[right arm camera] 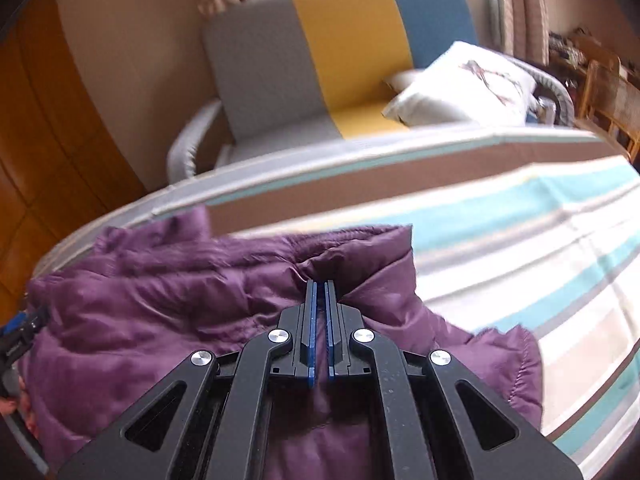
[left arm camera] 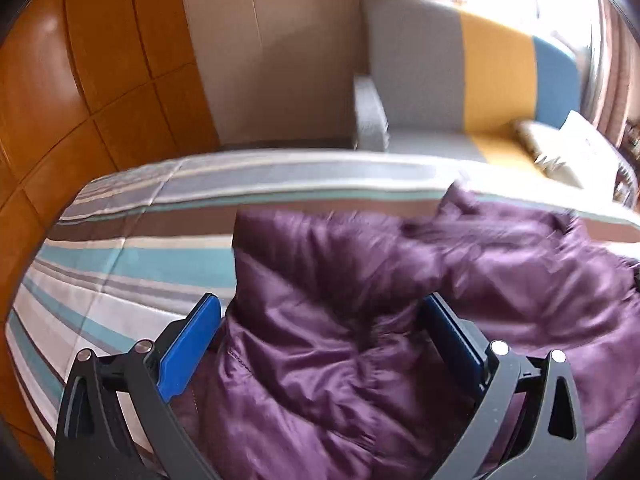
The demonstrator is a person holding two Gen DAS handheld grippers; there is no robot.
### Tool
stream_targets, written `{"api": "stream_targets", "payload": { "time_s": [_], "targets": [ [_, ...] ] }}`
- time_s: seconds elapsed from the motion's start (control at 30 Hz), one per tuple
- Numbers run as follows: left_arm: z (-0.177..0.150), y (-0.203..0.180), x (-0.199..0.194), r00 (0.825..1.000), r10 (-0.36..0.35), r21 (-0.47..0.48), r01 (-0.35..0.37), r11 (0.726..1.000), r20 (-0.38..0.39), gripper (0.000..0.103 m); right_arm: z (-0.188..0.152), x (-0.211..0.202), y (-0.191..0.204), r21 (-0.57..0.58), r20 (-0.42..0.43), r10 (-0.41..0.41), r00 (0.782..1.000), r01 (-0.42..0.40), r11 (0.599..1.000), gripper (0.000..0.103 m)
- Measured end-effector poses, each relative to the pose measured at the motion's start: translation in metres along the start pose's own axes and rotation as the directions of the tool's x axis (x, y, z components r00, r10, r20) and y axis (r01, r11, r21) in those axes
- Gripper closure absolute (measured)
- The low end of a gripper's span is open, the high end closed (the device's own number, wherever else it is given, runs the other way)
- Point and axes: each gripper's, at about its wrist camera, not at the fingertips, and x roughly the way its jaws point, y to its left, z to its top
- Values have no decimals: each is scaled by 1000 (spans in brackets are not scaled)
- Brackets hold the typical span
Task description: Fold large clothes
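A purple quilted jacket (left arm camera: 360,320) lies crumpled on a bed with a striped sheet (left arm camera: 120,264). My left gripper (left arm camera: 322,314) stands wide open over the jacket's left part. A puffy fold bulges between its blue pads (left arm camera: 192,344), which do not press on it. In the right wrist view the jacket (right arm camera: 140,312) fills the lower left. My right gripper (right arm camera: 320,286) is shut, its blue pads pinching a fold of the jacket near its right edge, with creases running to the tips. The left gripper (right arm camera: 24,328) shows at the far left edge of that view.
A sofa (right arm camera: 340,52) in grey, yellow and blue stands past the bed's far edge, with a white cushion (right arm camera: 464,84) on it. Orange wooden panelling (left arm camera: 80,80) runs along the left. Curtains and a wooden chair (right arm camera: 612,96) are at the right. Bare striped sheet (right arm camera: 540,240) lies right of the jacket.
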Motion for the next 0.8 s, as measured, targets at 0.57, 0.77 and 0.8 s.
{"api": "stream_targets", "payload": {
  "time_s": [0.57,0.77,0.8],
  "targets": [
    [-19,14,-7,996,-90,-110,89,990,-7,2,-8,-18,5,11,60,7,998,-7,1000,100],
    [-32,-8,-60,983,-136,-145,153,978,120,2,-27,-59,67,-32,107,173,979,-171,985,100],
    [-34,-18,-62,983,-129,-121,145,982,127,2,-30,-59,80,-59,104,181,978,-176,983,100]
  ]
}}
